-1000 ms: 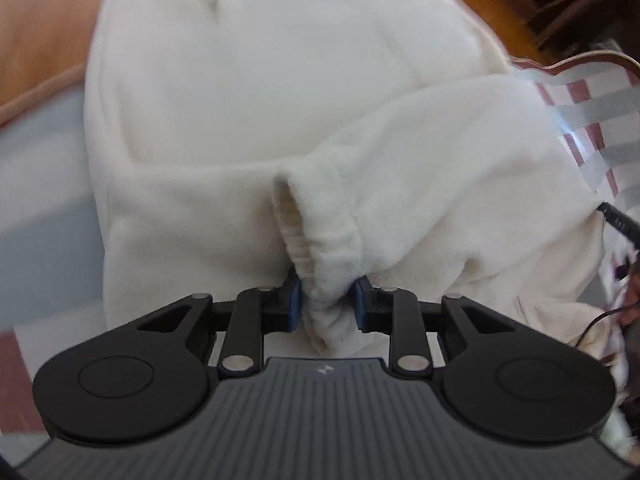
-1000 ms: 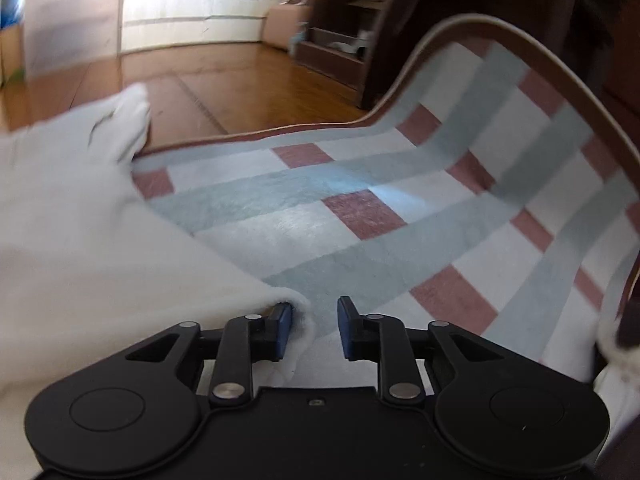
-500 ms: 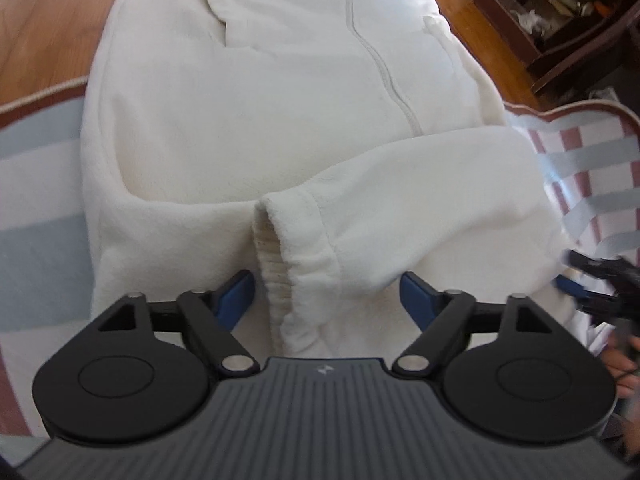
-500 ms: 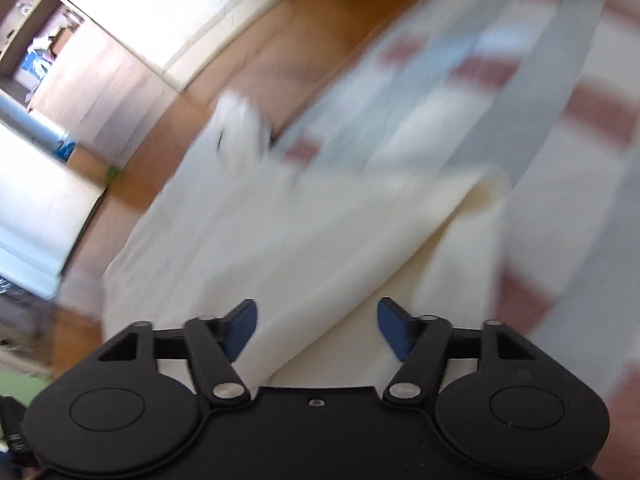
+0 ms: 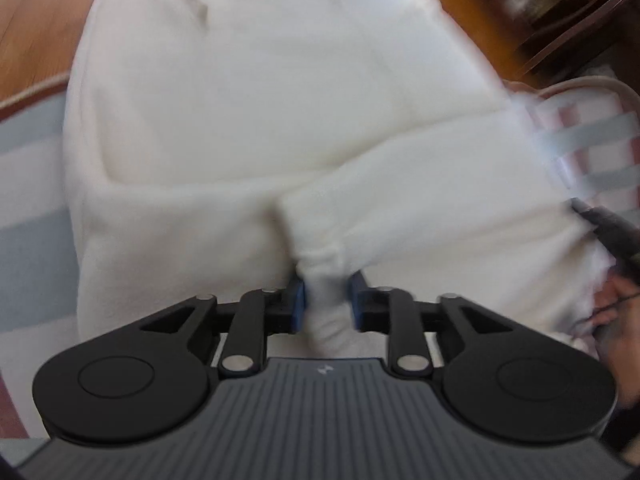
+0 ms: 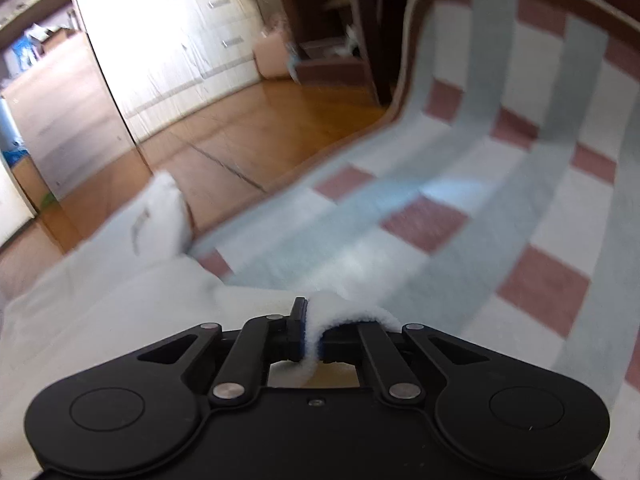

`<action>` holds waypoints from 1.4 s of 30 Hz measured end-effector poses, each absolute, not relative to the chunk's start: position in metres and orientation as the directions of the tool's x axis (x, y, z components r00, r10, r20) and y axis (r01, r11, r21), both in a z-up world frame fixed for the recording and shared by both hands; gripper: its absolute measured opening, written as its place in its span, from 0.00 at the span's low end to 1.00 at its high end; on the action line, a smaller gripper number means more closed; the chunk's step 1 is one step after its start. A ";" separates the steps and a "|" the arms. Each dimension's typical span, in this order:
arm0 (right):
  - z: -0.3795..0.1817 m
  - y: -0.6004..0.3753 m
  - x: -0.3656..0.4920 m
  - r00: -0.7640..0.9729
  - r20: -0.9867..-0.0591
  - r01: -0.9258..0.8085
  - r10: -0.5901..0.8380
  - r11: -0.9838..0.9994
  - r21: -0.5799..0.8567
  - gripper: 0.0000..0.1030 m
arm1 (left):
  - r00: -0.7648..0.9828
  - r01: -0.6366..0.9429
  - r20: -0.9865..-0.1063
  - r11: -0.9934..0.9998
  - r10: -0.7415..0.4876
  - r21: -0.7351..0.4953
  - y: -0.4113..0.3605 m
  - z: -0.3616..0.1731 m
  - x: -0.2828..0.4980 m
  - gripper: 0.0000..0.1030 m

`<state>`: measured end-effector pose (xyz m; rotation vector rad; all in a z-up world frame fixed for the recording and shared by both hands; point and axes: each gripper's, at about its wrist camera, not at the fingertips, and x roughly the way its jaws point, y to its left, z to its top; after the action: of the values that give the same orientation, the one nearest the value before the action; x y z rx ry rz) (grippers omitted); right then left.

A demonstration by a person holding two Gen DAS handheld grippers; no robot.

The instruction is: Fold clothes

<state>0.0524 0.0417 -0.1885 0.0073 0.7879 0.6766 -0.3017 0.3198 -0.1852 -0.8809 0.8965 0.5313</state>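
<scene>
1. Wooden floor [image 5: 36, 12] fills the upper left of the left wrist view, and a checked rug [image 5: 28, 184] lies under a white fleece garment [image 5: 248, 92] that covers most of the frame, partly on the rug and partly on the floor.
2. Our left gripper [image 5: 325, 300] sits at the bottom centre. Its jaws have just been closing, and they now pinch the sleeve cuff [image 5: 320, 268] between the blue pads.
3. To do this step well, we judge that we should keep the cuff gathered deep between the pads and carry the sleeve low across the body, so that the thick fleece does not slip out or bunch.
4. At the right edge, dark parts of the other tool [image 5: 608, 228] and a hand [image 5: 616, 320] are close to the garment side. We think the free room is toward the upper middle, over the flat body.
5. In the right wrist view, the floor and pale cabinets [image 6: 192, 40] take the upper left. The rug curves up at the right, with its brown border [image 6: 412, 40] near dark furniture.
6. Our right gripper [image 6: 311, 336] at the bottom centre has jaws brought fully together on a thin fold of the fleece edge [image 6: 340, 312], and they have just been closing.
7. We judge the rug on the right gives clear room, and the furniture behind the border is the limit.
</scene>
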 end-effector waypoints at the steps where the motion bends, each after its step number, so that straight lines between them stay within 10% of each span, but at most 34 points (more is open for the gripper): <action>1: -0.192 0.041 0.048 0.520 -0.650 -0.551 0.554 0.799 0.241 0.01 | 0.543 -0.720 -0.839 0.537 0.041 -0.440 0.321 -0.184 -0.301 0.26; 8: -0.199 0.031 0.073 0.401 -0.719 -0.485 0.568 0.797 0.360 0.04 | 0.599 -0.711 -0.800 0.456 -0.003 -0.535 0.330 -0.190 -0.312 0.33; 13: -0.194 -0.017 0.074 0.302 -0.782 -0.207 0.545 0.838 0.505 0.54 | 0.498 -0.705 -0.862 0.623 0.096 -0.338 0.308 -0.178 -0.290 0.33; 20: -0.165 0.003 0.047 0.280 -0.703 -0.459 0.653 0.735 0.500 0.55 | 0.419 -0.631 -0.885 0.766 0.202 -0.124 0.279 -0.174 -0.262 0.33; 31: -0.165 0.137 0.020 0.209 -0.723 -0.764 0.659 0.571 0.299 0.55 | 0.548 -0.748 -0.799 0.571 0.246 -0.338 0.312 -0.143 -0.325 0.47; 39: -0.170 0.157 0.014 0.370 -0.784 -0.730 0.498 0.678 0.087 0.52 | 0.300 -0.770 -0.855 0.636 0.423 0.045 0.302 -0.156 -0.293 0.46; 42: -0.144 0.133 -0.021 0.331 -0.770 -0.758 0.546 0.639 0.127 0.63 | 0.386 -0.765 -0.829 0.643 0.405 -0.042 0.303 -0.140 -0.309 0.48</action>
<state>-0.0208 0.1332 -0.1444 -0.2752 0.8840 0.8663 -0.3093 0.3033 -0.1400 -0.4608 0.8953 0.7788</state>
